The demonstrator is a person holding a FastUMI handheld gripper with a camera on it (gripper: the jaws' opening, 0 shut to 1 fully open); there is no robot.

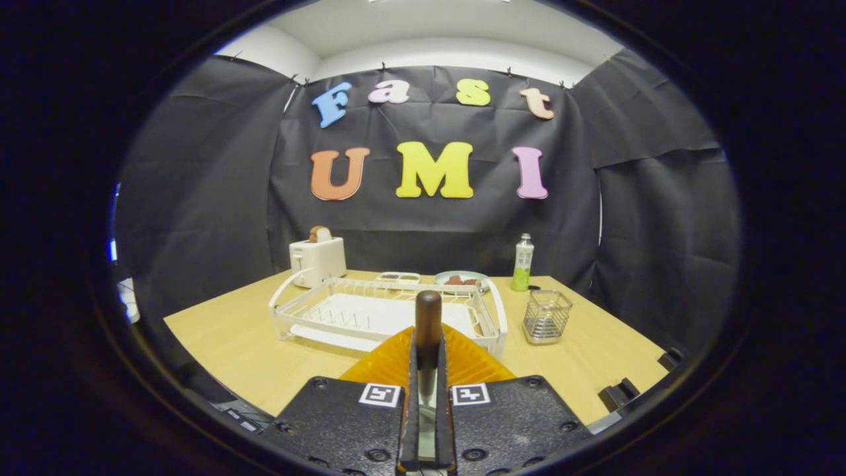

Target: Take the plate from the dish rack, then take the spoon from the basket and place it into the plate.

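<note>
Claw (427, 370) clamped on spoon (427, 327), handle up, above orange plate (390, 363) lying before dish rack (386, 314); basket (546, 317) stands beside. Placing step under way; next, lower and release into plate.

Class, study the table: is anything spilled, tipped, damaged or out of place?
Nothing stands out. The dish rack, basket, bottle and toaster all stand upright on the table. The gripper is shut on the spoon, above the orange plate.
</note>
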